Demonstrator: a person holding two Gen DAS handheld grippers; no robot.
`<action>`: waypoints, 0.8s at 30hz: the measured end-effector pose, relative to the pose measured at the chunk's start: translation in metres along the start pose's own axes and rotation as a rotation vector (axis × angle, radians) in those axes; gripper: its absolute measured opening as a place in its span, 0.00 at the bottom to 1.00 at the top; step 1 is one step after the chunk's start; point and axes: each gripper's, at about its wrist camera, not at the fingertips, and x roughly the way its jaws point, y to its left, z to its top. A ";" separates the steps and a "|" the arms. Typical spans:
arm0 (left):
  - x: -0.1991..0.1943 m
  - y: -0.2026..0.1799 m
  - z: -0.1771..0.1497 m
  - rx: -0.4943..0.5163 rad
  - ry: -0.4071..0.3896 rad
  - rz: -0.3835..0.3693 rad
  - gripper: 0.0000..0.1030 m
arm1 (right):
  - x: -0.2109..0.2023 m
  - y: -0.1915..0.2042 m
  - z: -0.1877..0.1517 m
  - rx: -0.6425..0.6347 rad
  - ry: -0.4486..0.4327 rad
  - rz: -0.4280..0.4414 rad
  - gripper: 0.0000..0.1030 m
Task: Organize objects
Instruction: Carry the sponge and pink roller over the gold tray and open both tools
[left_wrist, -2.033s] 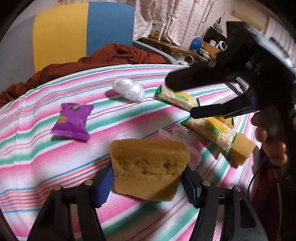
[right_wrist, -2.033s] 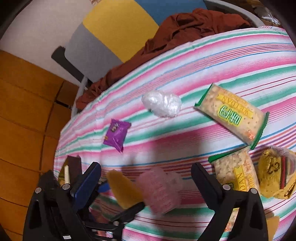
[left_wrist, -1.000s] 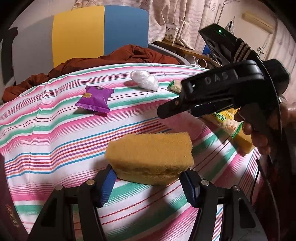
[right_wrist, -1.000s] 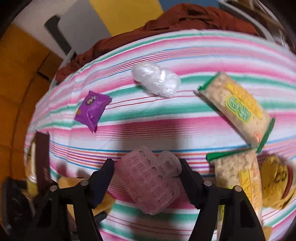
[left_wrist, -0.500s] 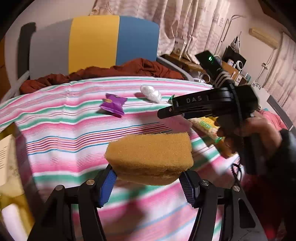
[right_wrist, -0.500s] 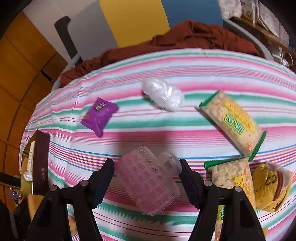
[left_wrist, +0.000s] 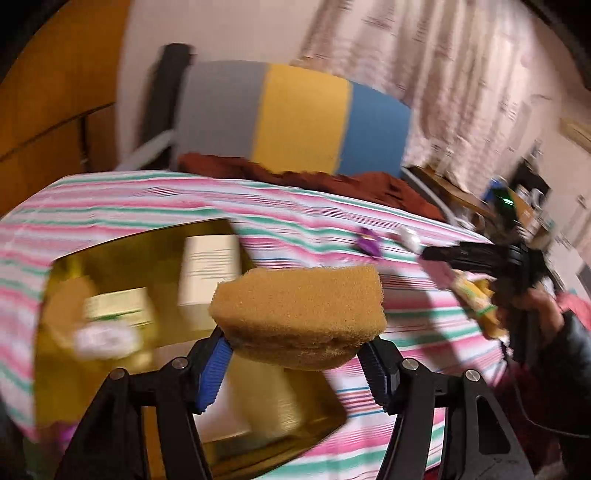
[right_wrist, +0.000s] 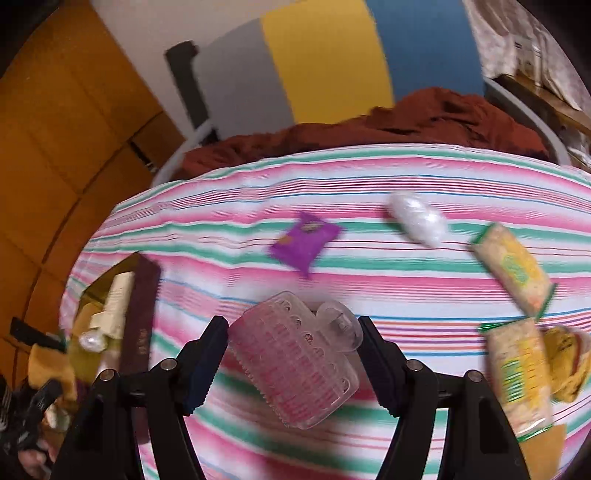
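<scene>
My left gripper (left_wrist: 295, 363) is shut on a yellow-brown sponge (left_wrist: 299, 314), held in the air above a gold-lined box (left_wrist: 110, 291) that has several items inside. My right gripper (right_wrist: 293, 363) is shut on a clear pink plastic clip (right_wrist: 295, 358), raised over the striped tablecloth (right_wrist: 369, 288). In the left wrist view the right gripper (left_wrist: 443, 258) shows at the right, held by a person's hand (left_wrist: 532, 310). On the cloth lie a purple packet (right_wrist: 304, 243), a white plastic wad (right_wrist: 417, 218) and two cracker packs (right_wrist: 513, 269).
The box (right_wrist: 110, 314) sits at the table's left end with a dark brown lid side (right_wrist: 142, 317). A grey, yellow and blue chair back (left_wrist: 295, 118) with a rust cloth (right_wrist: 406, 125) stands behind the table. A yellow wrapped snack (right_wrist: 565, 358) lies at the right edge.
The left gripper has swung left with the sponge, from over the cloth to over the gold box. The right gripper has lifted a little with the pink clip still in it.
</scene>
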 end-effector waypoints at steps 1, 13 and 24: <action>-0.006 0.011 -0.002 -0.015 -0.010 0.023 0.63 | 0.000 0.011 -0.001 -0.011 0.001 0.017 0.69; -0.026 0.107 -0.038 -0.169 -0.016 0.230 0.66 | 0.041 0.179 0.009 -0.183 0.068 0.222 0.69; -0.040 0.135 -0.053 -0.254 -0.021 0.279 1.00 | 0.097 0.285 0.032 -0.221 0.125 0.265 0.81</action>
